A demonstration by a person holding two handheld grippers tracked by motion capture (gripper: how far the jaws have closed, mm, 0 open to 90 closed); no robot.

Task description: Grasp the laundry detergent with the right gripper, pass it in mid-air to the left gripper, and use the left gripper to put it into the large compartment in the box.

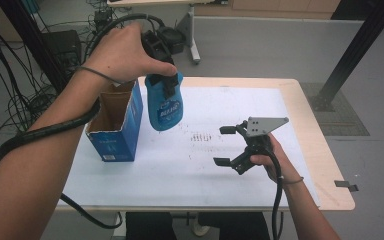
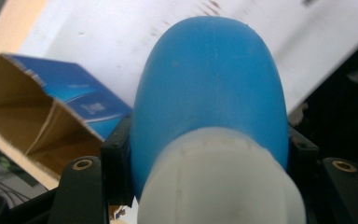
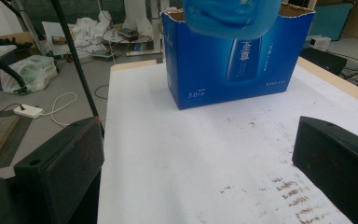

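A blue bottle (image 1: 164, 111) with a white cap end hangs in the air above the white-covered table (image 1: 215, 170), just right of an open blue carton (image 1: 116, 141). My left gripper (image 1: 168, 88) points down and is shut on the bottle's upper part. In the left gripper view the black jaws of my left gripper (image 2: 209, 163) press both sides of the bottle (image 2: 209, 84), with the carton (image 2: 81, 100) open-topped below to the left. My right gripper (image 1: 223, 145) rests low over the table's right half, open and empty. From my right gripper (image 3: 198, 172), the carton (image 3: 223, 70) stands ahead with the bottle (image 3: 230, 16) above it.
Dark smudges (image 1: 200, 137) mark the white sheet between the carton and the right gripper. The wooden table edge (image 1: 330, 170) shows at the right. Cables (image 1: 10, 100) and a black frame post (image 1: 352, 55) stand on the floor around the table.
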